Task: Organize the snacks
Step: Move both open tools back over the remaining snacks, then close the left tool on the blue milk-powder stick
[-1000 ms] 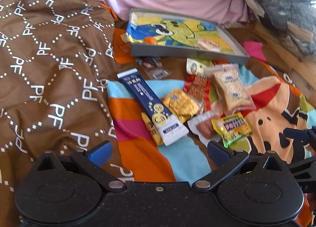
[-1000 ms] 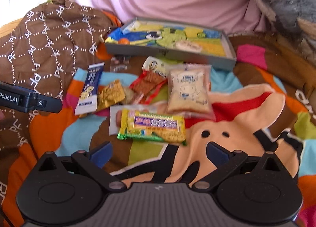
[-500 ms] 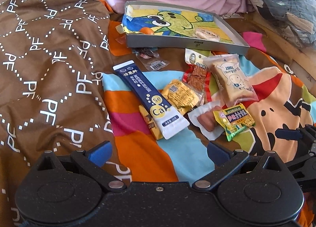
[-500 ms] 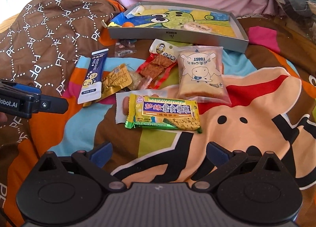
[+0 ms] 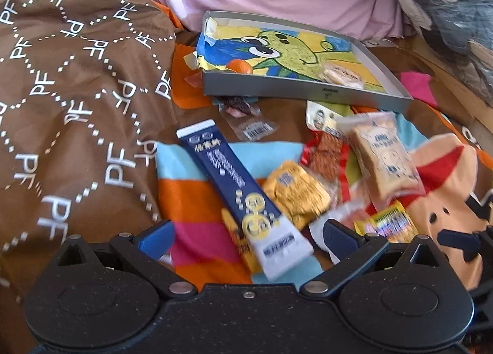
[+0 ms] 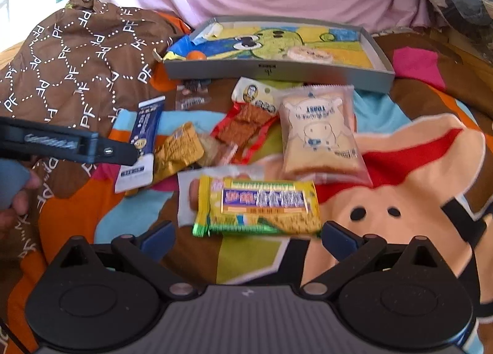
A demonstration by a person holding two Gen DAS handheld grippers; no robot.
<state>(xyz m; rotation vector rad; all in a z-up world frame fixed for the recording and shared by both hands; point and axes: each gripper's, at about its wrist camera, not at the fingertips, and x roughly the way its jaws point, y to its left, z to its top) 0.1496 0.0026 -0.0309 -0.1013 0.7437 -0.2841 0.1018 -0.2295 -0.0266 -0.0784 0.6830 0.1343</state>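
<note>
- Lay across the far middle of the bedding: tray (image 6: pixel 277 72), shallow and grey, long axis left to right, already holding a round cracker pack (image 6: pixel 309 54) and an orange sweet (image 6: pixel 197 55).
- Sat well apart from both grippers, beyond the whole snack pile, so any drop-off would likely call for a forward reach.
- Lay nearer than the tray, right of centre: toast pack (image 6: pixel 320 135), long axis running near to far.
- Lay directly ahead of the right gripper (image 6: pixel 246 230), just beyond its fingertips: green bar (image 6: pixel 257 204), long axis left to right, so crosswise to the reach and about as long as the gap between the spread jaws.
- Rested partly over a pale sausage pack (image 6: pixel 188 197), left end overlapping it.
- Judged nearest to the right gripper, hence the likely next pick; a slight turn of the wrist would probably be wanted to close across the bar's narrow width.
- Gaped wide and held nothing: right gripper.
- Lay ahead of the left gripper (image 5: pixel 248 235), near end between the fingertips: blue stick (image 5: pixel 237 187), long axis slanting from far left to near right.
- Gaped wide and held nothing: left gripper.
- Lay just right of the stick: gold pack (image 5: pixel 294 189).
</note>
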